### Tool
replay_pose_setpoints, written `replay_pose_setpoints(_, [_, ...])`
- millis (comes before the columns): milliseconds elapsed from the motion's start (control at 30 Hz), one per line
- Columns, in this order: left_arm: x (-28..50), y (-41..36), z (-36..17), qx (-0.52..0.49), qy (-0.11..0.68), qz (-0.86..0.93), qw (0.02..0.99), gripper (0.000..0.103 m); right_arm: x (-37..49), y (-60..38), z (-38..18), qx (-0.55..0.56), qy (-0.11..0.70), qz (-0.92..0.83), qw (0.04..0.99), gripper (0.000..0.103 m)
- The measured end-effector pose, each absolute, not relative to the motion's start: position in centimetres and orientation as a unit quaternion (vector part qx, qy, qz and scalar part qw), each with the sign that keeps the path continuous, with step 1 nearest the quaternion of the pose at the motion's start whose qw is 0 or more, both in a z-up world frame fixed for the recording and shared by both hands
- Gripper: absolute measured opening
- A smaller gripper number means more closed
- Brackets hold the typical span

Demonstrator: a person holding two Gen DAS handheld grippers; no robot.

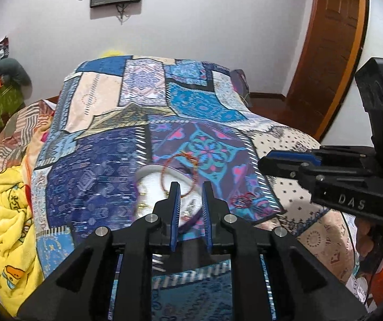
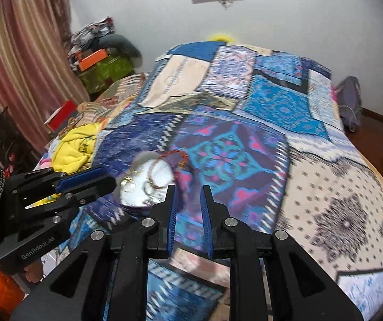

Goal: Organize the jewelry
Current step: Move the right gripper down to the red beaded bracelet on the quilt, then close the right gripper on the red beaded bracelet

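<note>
A: Biggest first. Bed (image 1: 105, 165) with a patchwork bedspread (image 1: 196, 101), yellow blanket (image 1: 7, 214) bunched along its left edge. Mid-bed, toward the near edge, sits a white dish (image 1: 151, 184).

B: Jewelry?

A: A red beaded bracelet (image 1: 180, 171) hangs over the dish's far rim, half in, half on the spread. Gold rings (image 2: 128, 184) lie inside the dish. A small red tangle (image 1: 243, 200), maybe another bracelet, lies loose on the spread just right of the dish. Too blurred to name better.

B: Grippers?

A: Left gripper (image 1: 190, 187) sits above the dish's near side, fingers a narrow gap apart, nothing between them. Right gripper (image 2: 188, 192) is to the dish's right, also slightly parted and empty. Neither touches any jewelry.

B: Step?

A: My read: between picks. Some pieces are in the dish, both grippers free, so it's the lining-up for the next grab.

B: Next move?

A: Likely the loose red tangle, nearest the right gripper. It needs the fingers spread wider, brought down to the bedspread, then a pinch on thin cord without snagging fabric. Or nudge the draped bracelet fully into the dish. Soft bedding means the dish could tip if pushed.
</note>
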State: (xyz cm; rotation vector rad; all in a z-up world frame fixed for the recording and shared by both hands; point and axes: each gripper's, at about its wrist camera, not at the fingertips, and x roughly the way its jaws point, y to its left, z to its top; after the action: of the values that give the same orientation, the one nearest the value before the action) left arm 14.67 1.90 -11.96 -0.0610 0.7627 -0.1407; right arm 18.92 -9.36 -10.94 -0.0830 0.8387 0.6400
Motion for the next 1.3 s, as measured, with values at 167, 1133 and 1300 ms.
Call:
replay_pose_setpoints(167, [15.0,-0.1,-12.7,-0.022,0.385,-0.089,0.919,0.023,19.1,-12.3,-11.4,-0.034,0.403,0.265,0.875,0.031])
replay_pose_setpoints(1133, [17.5,-2.9,-19.6,-0.023,0.469,-0.126,0.874,0.023,21.5,-11.3,-19.0,-0.102,0.481,0.262,0.830,0.031])
replay_pose_setpoints(1300, [17.5,-2.9,-19.8,-0.023,0.469,-0.127,0.874,0.023,21.3,-10.5,-19.3,-0.114,0.472,0.277,0.829,0.029])
